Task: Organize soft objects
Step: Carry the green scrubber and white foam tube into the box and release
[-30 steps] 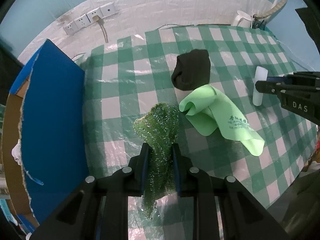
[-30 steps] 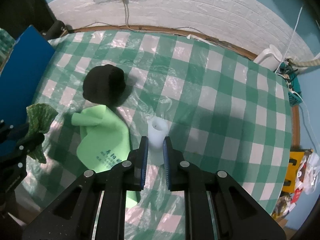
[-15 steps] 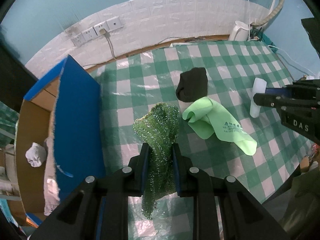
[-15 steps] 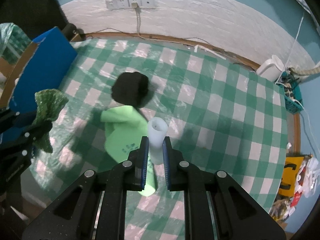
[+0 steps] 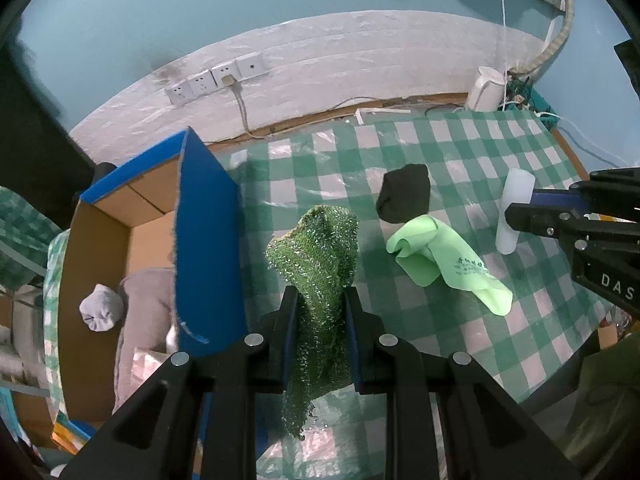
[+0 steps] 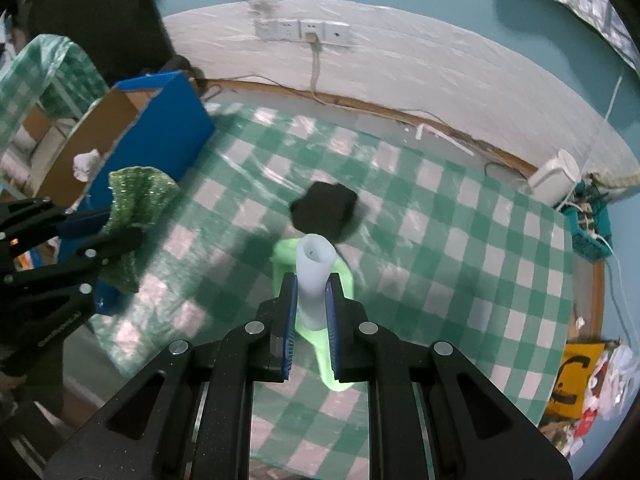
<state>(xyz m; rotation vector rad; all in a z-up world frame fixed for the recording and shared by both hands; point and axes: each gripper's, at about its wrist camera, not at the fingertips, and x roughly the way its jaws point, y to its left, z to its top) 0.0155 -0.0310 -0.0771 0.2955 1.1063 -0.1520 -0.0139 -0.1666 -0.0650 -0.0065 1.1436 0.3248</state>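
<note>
- Our left gripper (image 5: 320,312) is clenched on the glittery green cloth (image 5: 318,256), which hangs in the air clear of the bench (image 5: 460,148), just beside the blue wall of the cardboard box (image 5: 208,232).
- Our right gripper (image 6: 311,300) grasps the white soft tube (image 6: 314,276) upright between its fingers, raised over the bench, well apart from the box.
- Inside the box we already see a grey rolled bundle (image 5: 101,312) and a greyish cloth (image 5: 148,304) next to it, so we judge part of the sorting done.
- Left on the bench, away from the box, lie the black bundle (image 5: 404,198) and the light green cloth (image 5: 444,260), touching each other.
- We judge the task roughly midway: two items in hand need dropping into the box, then the two on the bench.
</note>
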